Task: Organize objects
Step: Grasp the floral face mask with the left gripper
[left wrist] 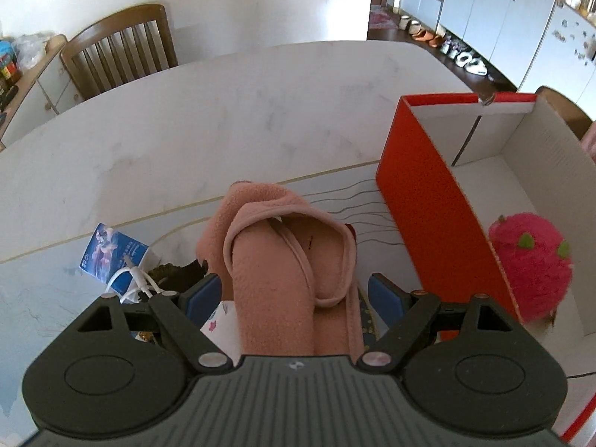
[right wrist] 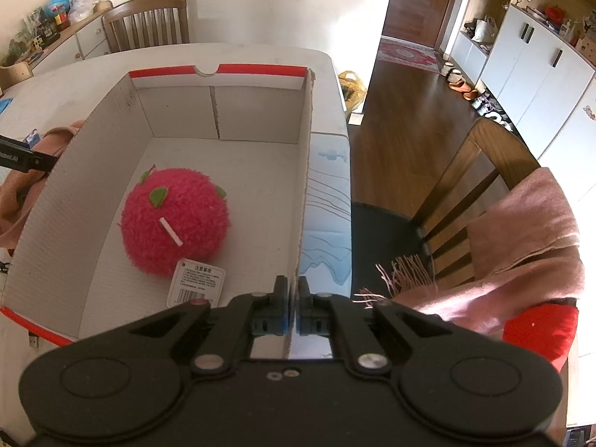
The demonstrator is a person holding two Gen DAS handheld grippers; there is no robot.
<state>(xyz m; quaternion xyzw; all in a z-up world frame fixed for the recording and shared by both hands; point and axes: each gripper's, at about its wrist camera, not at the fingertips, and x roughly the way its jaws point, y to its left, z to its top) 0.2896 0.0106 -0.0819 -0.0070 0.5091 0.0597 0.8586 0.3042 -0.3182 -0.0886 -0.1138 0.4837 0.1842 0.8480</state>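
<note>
My left gripper (left wrist: 294, 294) is shut on a folded pink fleece cloth (left wrist: 283, 253) and holds it above the table, just left of the red cardboard box (left wrist: 428, 193). The box is open at the top with a white inside, and a fuzzy pink plush fruit (right wrist: 175, 219) with green leaves and a paper tag lies in it; the plush also shows in the left wrist view (left wrist: 529, 264). My right gripper (right wrist: 293, 305) is shut on the box's right wall (right wrist: 303, 201) at its near end. The left gripper's tip and cloth (right wrist: 22, 186) show past the box's left wall.
On the white marble table (left wrist: 186, 123) under the cloth lie a blue card (left wrist: 111, 257), a white cable (left wrist: 138, 283) and dark items. Wooden chairs stand behind the table (left wrist: 123, 48) and to the right (right wrist: 469, 186), the latter draped with a pink scarf (right wrist: 521, 246).
</note>
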